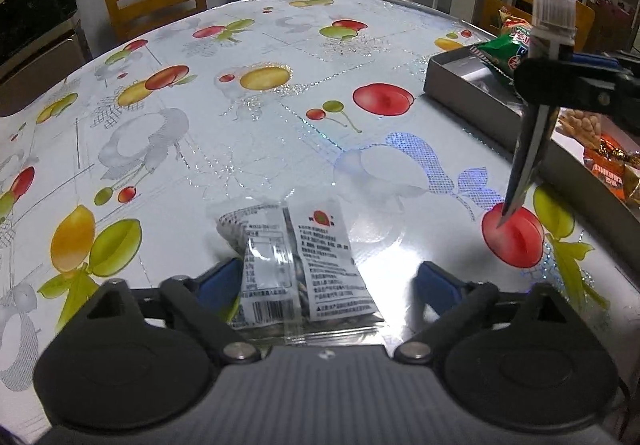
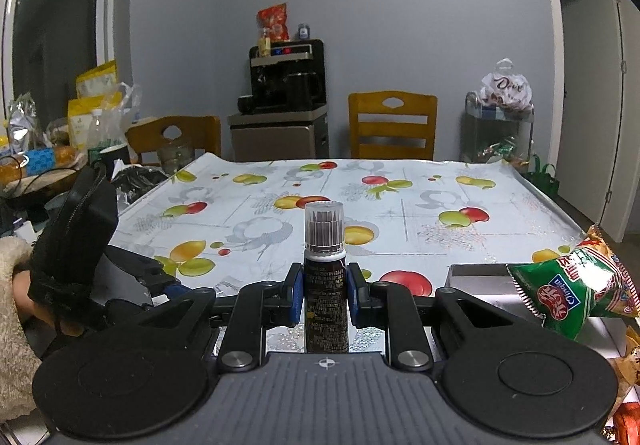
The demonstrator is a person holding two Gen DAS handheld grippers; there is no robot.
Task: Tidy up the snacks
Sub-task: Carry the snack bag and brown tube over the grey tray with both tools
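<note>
1. Fruit-printed oilcloth (image 1: 248,117) covers the dining table under me. The clear seed packet (image 1: 298,265) lies flat on it at six o'clock in my left view, between the spread blue pads (image 1: 218,287) of my left gripper (image 1: 324,291); neither pad presses it, though it overlaps the left one.
2. My right gripper (image 2: 324,295) is pinched on a small dark bottle (image 2: 325,277) with a clear cap, upright at centre.
3. Risk: the packet is slick and thin, so closing too high could skid it forward or catch only the seal.
4. Risk: the bottle sits narrow between the pads; a tilt might let it swivel.
5. Risk: the green chip bag (image 2: 568,285) overhangs the grey tray (image 1: 460,81) at three o'clock and could be knocked.
6. Count: one packet, one bottle, one green bag, one tray, three wooden chairs across both views; other snacks too cropped to count.
</note>
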